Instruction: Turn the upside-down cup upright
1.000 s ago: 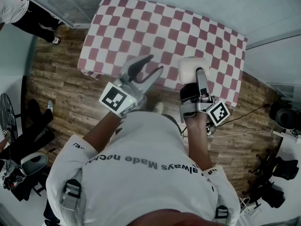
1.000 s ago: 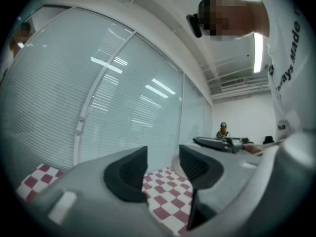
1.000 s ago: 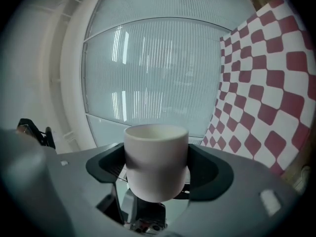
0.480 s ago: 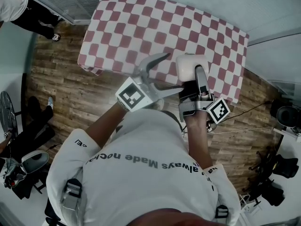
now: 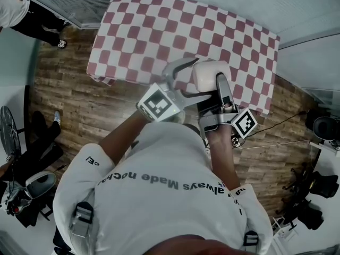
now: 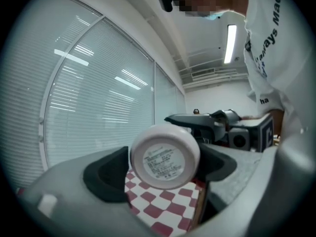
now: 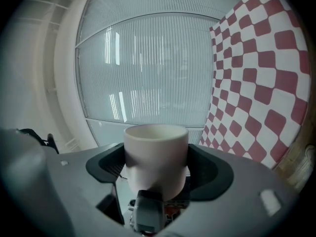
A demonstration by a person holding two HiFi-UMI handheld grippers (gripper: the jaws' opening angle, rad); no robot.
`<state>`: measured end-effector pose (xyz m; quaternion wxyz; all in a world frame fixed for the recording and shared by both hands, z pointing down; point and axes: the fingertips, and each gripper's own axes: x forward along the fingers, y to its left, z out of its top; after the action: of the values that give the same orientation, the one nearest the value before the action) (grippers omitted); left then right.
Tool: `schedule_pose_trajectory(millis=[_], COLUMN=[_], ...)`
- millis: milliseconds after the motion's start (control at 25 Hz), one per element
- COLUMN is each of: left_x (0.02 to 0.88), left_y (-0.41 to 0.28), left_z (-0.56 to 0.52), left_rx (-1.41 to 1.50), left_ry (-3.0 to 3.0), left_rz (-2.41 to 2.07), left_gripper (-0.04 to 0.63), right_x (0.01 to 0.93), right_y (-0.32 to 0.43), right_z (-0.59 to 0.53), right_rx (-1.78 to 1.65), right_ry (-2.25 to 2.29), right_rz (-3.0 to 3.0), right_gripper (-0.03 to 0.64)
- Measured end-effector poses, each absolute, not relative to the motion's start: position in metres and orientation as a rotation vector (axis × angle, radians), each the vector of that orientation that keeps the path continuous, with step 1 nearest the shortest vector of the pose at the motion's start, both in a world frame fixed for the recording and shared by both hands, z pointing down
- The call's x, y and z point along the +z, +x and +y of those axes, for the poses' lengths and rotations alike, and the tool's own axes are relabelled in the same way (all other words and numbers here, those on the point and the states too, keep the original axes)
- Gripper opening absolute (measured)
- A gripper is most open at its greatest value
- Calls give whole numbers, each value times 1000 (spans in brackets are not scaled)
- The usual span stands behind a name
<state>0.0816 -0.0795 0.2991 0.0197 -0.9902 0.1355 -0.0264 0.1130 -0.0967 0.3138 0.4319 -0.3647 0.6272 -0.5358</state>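
Holding the cup (image 5: 210, 74) sideways in the right gripper (image 7: 157, 172) above the tabletop's (image 5: 138, 31) near edge, closing the left gripper's (image 6: 165, 172) wide jaws round its base, not yet pressing; next, probably grip there and roll upright.

One cream cup (image 5: 210, 74); two grippers, the left gripper (image 6: 164, 168), its jaws closing with the cup between them, and the right gripper (image 7: 155, 169); two marker cubes (image 5: 158, 102), the other cube (image 5: 243, 124) right of centre; one table (image 5: 159, 31) under one checked cloth; one bystander (image 5: 21, 9) at upper left.
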Motion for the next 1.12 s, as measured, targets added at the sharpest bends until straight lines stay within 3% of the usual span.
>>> schedule_pose_trajectory(millis=[440,720,1120], left_x=[290,288,284], left_y=[79,67,56], left_z=[-86,-98,-114], left_rx=[47,138,192], left_ry=[-3053,-3088,-3113], left_rz=[410,476,531], left_gripper=[420,417,416], right_x=[312,303,304], right_y=[110,92,92], right_z=[-102,-100,-76], right_rx=[-1358,-1354,-1224], right_ry=[-811,-784,-1025], right_rz=[1533,1646,2072], right_gripper=[382,472,463])
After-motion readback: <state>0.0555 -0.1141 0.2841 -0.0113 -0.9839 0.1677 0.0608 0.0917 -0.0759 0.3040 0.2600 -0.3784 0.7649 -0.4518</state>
